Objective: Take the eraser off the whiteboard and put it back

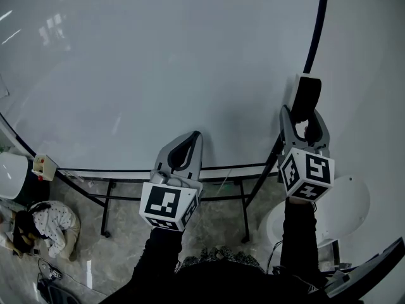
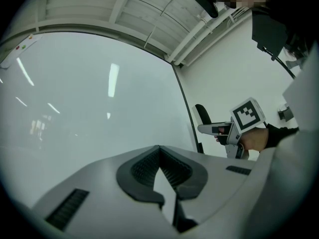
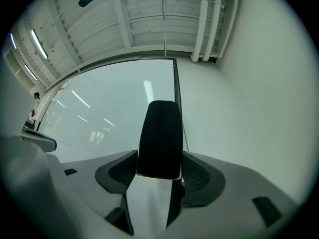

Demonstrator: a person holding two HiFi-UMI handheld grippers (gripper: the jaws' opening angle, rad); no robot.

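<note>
1. The right claw (image 1: 304, 124) is clamped on the eraser (image 1: 307, 95). In the right gripper view the ribbed pads (image 3: 198, 173) press on both sides of its lower end, and its dark felt body (image 3: 159, 137) stands up out of the jaws.
2. The eraser is off the whiteboard (image 1: 158, 68). In the head view it sits up by the board's right-hand black frame (image 1: 314, 40), partly over the pale wall (image 1: 367, 75) beside it.
3. The left gripper view bears this out. There the eraser (image 2: 202, 114) and the right claw (image 2: 215, 130) hang just past the board's right edge, with wall behind them. Whether the felt touches anything I cannot tell, but it does not look laid flat on the board (image 2: 94, 103).
4. The left claw (image 1: 193, 140) is closed with nothing in it. In its own view the pad tips (image 2: 159, 149) meet, and only the blank board shows beyond them.
5. As I judge it, the first half is done, since the eraser is lifted away and firmly held.
6. What is left is the return: carrying the eraser over the board face, setting its flat side against the surface, and parting the jaws so that it stays there.
7. The board looks clean, with no writing visible, so nothing suggests wiping is needed first.
</note>
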